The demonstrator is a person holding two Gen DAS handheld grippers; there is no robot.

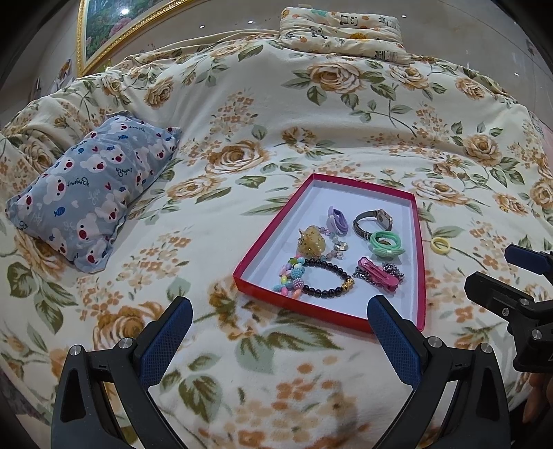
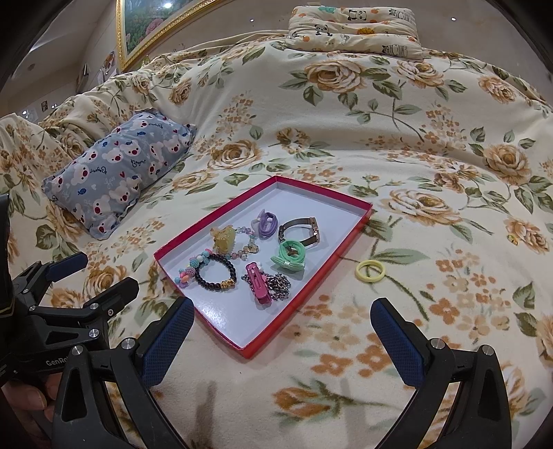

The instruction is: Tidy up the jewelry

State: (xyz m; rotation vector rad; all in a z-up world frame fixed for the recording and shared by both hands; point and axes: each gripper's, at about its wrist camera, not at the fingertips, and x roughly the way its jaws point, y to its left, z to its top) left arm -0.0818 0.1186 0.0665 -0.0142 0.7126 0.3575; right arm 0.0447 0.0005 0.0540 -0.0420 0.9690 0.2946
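Note:
A shallow red tray point(image 1: 421, 241) point(image 2: 359, 226) with a white floor lies on the floral bedspread. It holds a watch point(image 1: 375, 221) point(image 2: 300, 231), a purple hair tie point(image 2: 266, 224), a green hair tie point(image 1: 385, 244) point(image 2: 289, 257), a pink hair clip point(image 2: 257, 281), a black bead bracelet point(image 1: 328, 279) point(image 2: 216, 273), a coloured bead bracelet point(image 2: 190, 269) and a yellow claw clip point(image 2: 224, 238). A yellow hair tie point(image 1: 440, 246) point(image 2: 369, 271) lies on the bed just right of the tray. My left gripper point(image 1: 280, 331) is open and empty before the tray's near edge. My right gripper point(image 2: 281, 335) is open and empty near the tray's near corner.
A grey bear-print pillow point(image 1: 93, 197) point(image 2: 117, 169) lies to the left. A folded panda-print quilt point(image 1: 340, 31) point(image 2: 356, 29) sits at the far end. A gold-framed picture point(image 1: 103, 31) stands at the back left. A small gold item point(image 2: 512, 238) lies on the bedspread at far right.

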